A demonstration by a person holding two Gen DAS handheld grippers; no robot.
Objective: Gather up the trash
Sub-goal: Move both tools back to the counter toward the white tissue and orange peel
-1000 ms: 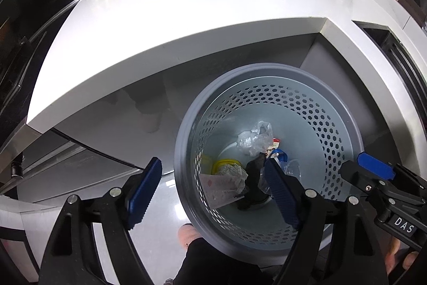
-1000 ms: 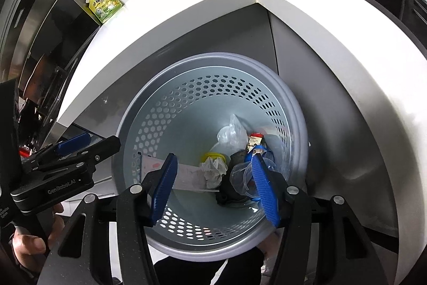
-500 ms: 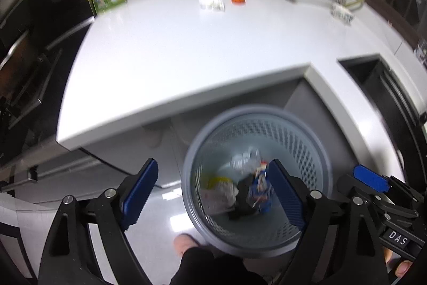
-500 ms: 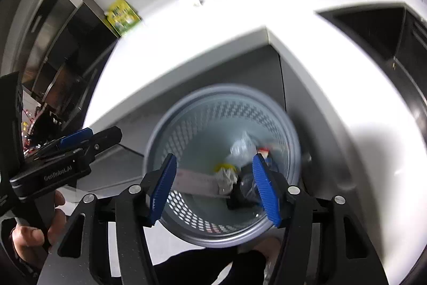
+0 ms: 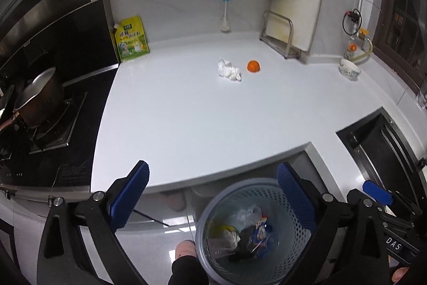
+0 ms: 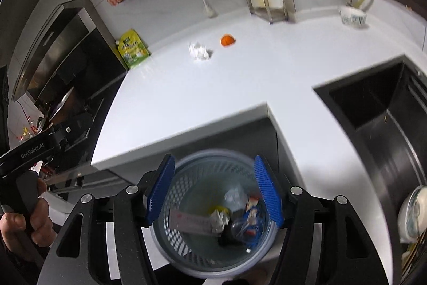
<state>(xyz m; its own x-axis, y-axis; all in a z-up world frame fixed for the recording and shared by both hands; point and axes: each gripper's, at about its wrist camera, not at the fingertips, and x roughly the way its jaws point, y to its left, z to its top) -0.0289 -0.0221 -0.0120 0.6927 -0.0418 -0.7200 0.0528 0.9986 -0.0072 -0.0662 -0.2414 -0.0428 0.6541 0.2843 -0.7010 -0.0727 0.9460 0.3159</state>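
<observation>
Left gripper [image 5: 212,198]: black frame, blue ribbed pads, jaws spread wide, holding nothing and touching nothing; it hovered above the desk edge, with the basket below toward 5 o'clock in its view.

Right gripper [image 6: 213,191]: same build, jaws wide apart and empty, framing the basket from above without contact.

Round grey perforated plastic waste basket [image 5: 210,207] [image 6: 170,245]: stood on the floor against the dark cabinet front below the desk's inner corner. Contents: clear crumpled plastic bag [image 5: 248,215], yellow-rimmed item, white wadded paper [image 5: 226,238], black object, blue-and-red wrapper [image 5: 260,233], and a flat pale pink-printed strip [image 6: 190,223].

White L-shaped desk [image 5: 186,124]: carried a crumpled white tissue [image 5: 228,70] [image 6: 198,51] near 12 o'clock of the left view, with a small orange fruit-like piece [image 5: 253,66] [image 6: 227,40] just beside it at its 3 o'clock, apart.

Also recorded: green-yellow stand-up pouch [image 5: 132,40] at 10 o'clock against the wall; patterned ceramic bowl [image 5: 349,71] at 2 o'clock; metal pot [image 5: 37,98] on the black stove at 9 o'clock; black sink [image 6: 387,124] at 3 o'clock of the right view.
</observation>
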